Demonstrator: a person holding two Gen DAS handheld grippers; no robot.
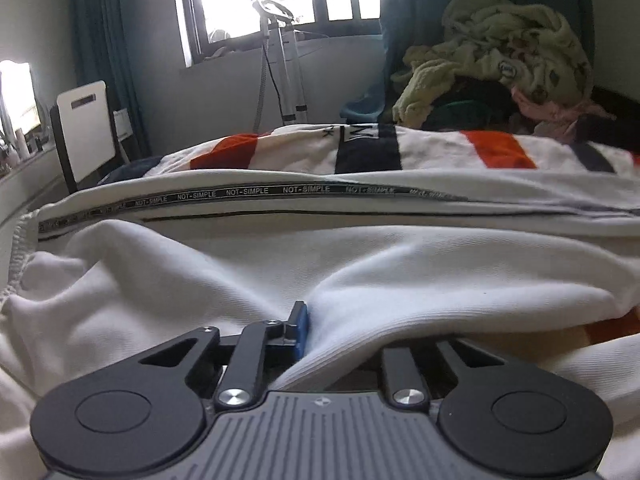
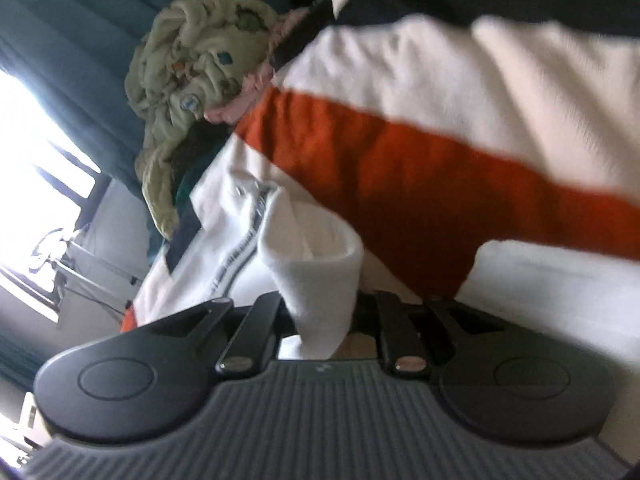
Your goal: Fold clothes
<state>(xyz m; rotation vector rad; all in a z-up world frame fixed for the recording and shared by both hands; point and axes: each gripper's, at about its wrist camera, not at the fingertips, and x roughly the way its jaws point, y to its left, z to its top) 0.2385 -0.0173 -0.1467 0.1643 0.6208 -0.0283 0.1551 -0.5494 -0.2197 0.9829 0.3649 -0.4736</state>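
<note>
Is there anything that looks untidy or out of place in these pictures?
Yes. Behind the striped garment, a heap of unfolded clothes is piled loosely. The garment itself is bunched and creased where the left claw pinches it. The right claw grips a ribbed white cuff.

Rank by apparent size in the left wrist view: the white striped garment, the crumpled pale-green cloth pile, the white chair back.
1. White striped garment, largest, though nearest the camera.
2. Pale-green cloth pile.
3. White chair back, smallest.

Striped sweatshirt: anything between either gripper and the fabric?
No. The left gripper is shut on a white fold of the striped sweatshirt; the right gripper pinches its white ribbed cuff.
</note>
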